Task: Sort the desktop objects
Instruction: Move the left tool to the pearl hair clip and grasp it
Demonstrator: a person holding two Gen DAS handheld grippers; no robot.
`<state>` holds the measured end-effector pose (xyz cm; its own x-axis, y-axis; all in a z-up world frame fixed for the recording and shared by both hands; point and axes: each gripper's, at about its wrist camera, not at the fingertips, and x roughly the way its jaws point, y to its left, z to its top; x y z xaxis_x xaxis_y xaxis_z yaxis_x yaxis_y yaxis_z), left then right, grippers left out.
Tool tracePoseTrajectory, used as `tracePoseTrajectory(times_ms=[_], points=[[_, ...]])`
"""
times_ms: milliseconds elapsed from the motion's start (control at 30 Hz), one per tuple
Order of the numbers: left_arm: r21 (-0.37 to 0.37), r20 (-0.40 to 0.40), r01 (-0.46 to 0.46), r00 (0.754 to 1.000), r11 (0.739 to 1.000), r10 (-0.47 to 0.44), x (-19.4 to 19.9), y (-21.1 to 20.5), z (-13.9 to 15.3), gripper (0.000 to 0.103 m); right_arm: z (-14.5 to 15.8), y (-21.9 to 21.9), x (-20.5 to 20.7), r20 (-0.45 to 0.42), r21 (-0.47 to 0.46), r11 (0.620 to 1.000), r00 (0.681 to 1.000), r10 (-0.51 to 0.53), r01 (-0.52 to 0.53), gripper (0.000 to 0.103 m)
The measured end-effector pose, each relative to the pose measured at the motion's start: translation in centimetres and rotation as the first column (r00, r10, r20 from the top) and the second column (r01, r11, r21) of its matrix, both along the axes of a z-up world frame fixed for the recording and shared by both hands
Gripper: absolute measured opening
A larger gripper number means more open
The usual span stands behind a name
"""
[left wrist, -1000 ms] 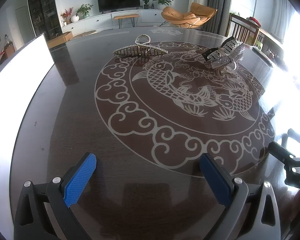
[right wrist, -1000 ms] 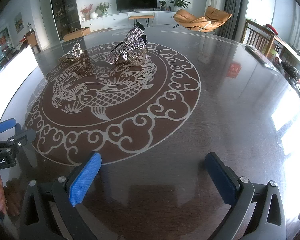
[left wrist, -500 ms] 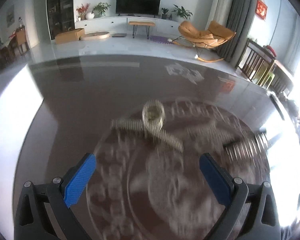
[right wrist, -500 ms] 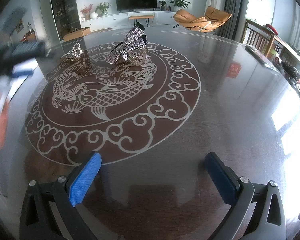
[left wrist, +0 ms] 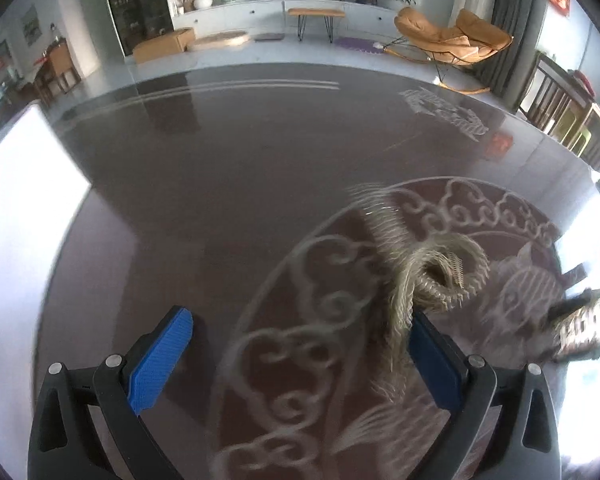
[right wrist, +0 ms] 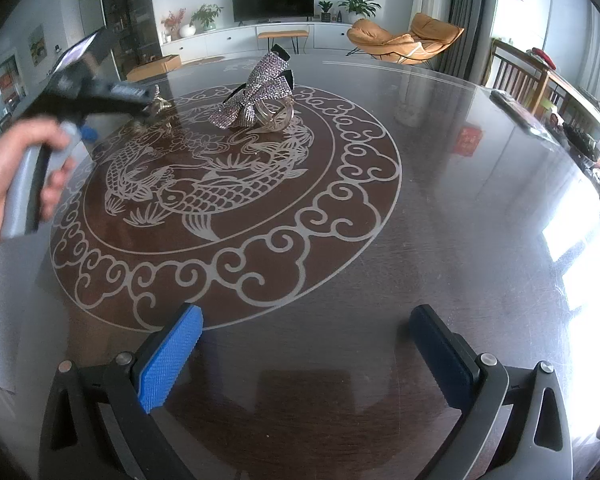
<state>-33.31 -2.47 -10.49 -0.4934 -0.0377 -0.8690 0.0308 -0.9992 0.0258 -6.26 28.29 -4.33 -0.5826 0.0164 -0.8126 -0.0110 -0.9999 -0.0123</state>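
Note:
A gold pearl hair claw (left wrist: 424,276) lies on the dark table, blurred, right in front of my left gripper (left wrist: 300,354), close to its right finger. The left gripper is open and empty. In the right wrist view the claw (right wrist: 158,105) is mostly hidden behind the hand-held left gripper body (right wrist: 84,84). A rhinestone bow hair clip (right wrist: 258,98) lies to the claw's right; it also shows at the right edge of the left wrist view (left wrist: 580,320). My right gripper (right wrist: 304,354) is open and empty, low over the table's near edge.
The round dark table (right wrist: 440,208) has a fish and cloud pattern in its middle. A white board (left wrist: 16,216) runs along its left side. Chairs (right wrist: 516,72) and a cluttered sideboard stand to the right.
My left gripper has moved fast across the table up to the gold hair claw, which now sits by its right finger. The right gripper has not moved.

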Motion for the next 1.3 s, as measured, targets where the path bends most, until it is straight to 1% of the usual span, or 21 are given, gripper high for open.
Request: tracePoseTrajectory(times_ms=[67, 233, 333, 400, 467, 500, 567, 667, 700, 767, 867, 900, 933, 1000, 1067, 1100, 1167, 1267, 1300], points=[[-0.007, -0.004, 0.026, 1.0, 1.0, -0.026, 0.4, -0.8, 0.1, 0.103, 0.0, 0.0, 0.0, 0.0, 0.0, 1.0, 1.0, 0.0, 0.0, 0.103], [0.004, -0.007, 0.163, 0.987, 0.987, -0.163, -0.1, 0.3, 0.2, 0.103, 0.0, 0.0, 0.0, 0.0, 0.0, 1.0, 1.0, 0.0, 0.0, 0.103], [-0.028, 0.004, 0.26, 0.966, 0.965, -0.26, -0.2, 1.9, 0.4, 0.103, 0.0, 0.0, 0.0, 0.0, 0.0, 1.0, 1.0, 0.0, 0.0, 0.103], [-0.031, 0.004, 0.314, 0.95, 0.949, -0.314, 0.0, 2.7, 1.1, 0.103, 0.0, 0.0, 0.0, 0.0, 0.0, 1.0, 1.0, 0.0, 0.0, 0.103], [-0.029, -0.017, 0.34, 0.94, 0.94, -0.34, 0.4, 2.9, 2.1, 0.103, 0.0, 0.0, 0.0, 0.0, 0.0, 1.0, 1.0, 0.0, 0.0, 0.103], [-0.016, -0.028, 0.355, 0.935, 0.935, -0.355, 0.5, 3.0, 2.7, 0.103, 0.0, 0.0, 0.0, 0.0, 0.0, 1.0, 1.0, 0.0, 0.0, 0.103], [0.027, -0.045, 0.377, 0.926, 0.926, -0.375, 0.2, 3.3, 3.5, 0.103, 0.0, 0.0, 0.0, 0.0, 0.0, 1.0, 1.0, 0.0, 0.0, 0.103], [0.056, -0.077, 0.382, 0.923, 0.923, -0.377, -0.1, 4.2, 3.9, 0.103, 0.0, 0.0, 0.0, 0.0, 0.0, 1.0, 1.0, 0.0, 0.0, 0.103], [0.056, -0.085, 0.38, 0.923, 0.923, -0.375, -0.6, 4.7, 3.9, 0.103, 0.0, 0.1, 0.0, 0.0, 0.0, 1.0, 1.0, 0.001, -0.001, 0.103], [0.048, -0.069, 0.368, 0.929, 0.929, -0.365, -1.7, 5.7, 3.1, 0.103, 0.0, 0.0, 0.0, 0.0, 0.0, 1.0, 1.0, 0.0, 0.0, 0.103], [0.02, 0.013, 0.347, 0.938, 0.938, -0.347, -3.2, 7.0, 1.0, 0.103, 0.0, 0.1, 0.0, 0.0, 0.0, 1.0, 1.0, 0.001, -0.001, 0.103], [0.015, -0.035, 0.346, 0.938, 0.938, -0.346, -3.1, 7.1, 1.3, 0.103, 0.0, 0.1, 0.0, 0.0, 0.0, 1.0, 1.0, 0.0, 0.0, 0.103], [0.003, -0.037, 0.346, 0.938, 0.938, -0.345, -3.1, 7.2, 1.2, 0.103, 0.0, 0.1, 0.0, 0.0, 0.0, 1.0, 1.0, 0.0, 0.0, 0.103], [0.013, -0.059, 0.352, 0.935, 0.936, -0.351, -2.9, 7.1, 1.3, 0.092, 0.0, 0.0, 0.0, 0.0, 0.0, 1.0, 1.0, 0.0, 0.0, 0.103], [0.01, -0.088, 0.352, 0.933, 0.936, -0.35, -2.5, 7.0, 1.9, 0.051, 0.0, 0.0, 0.0, 0.0, 0.0, 1.0, 1.0, 0.001, -0.001, 0.103], [-0.003, -0.089, 0.339, 0.937, 0.941, -0.338, -2.4, 6.8, 1.9, 0.046, 0.0, 0.0, 0.0, 0.0, 0.0, 1.0, 1.0, 0.001, -0.001, 0.103], [-0.011, -0.093, 0.314, 0.945, 0.949, -0.314, -2.0, 6.3, 1.9, 0.046, 0.0, 0.0, 0.0, 0.0, 0.0, 1.0, 1.0, 0.001, -0.001, 0.103], [-0.017, -0.115, 0.265, 0.957, 0.964, -0.265, 0.2, 5.0, 1.7, 0.046, 0.0, 0.1, 0.0, 0.0, 0.0, 1.0, 1.0, 0.001, -0.001, 0.103], [-0.016, -0.12, 0.248, 0.961, 0.969, -0.248, 1.5, 4.2, 1.7, 0.046, 0.0, 0.1, 0.0, 0.0, 0.0, 1.0, 1.0, 0.001, -0.001, 0.103]])
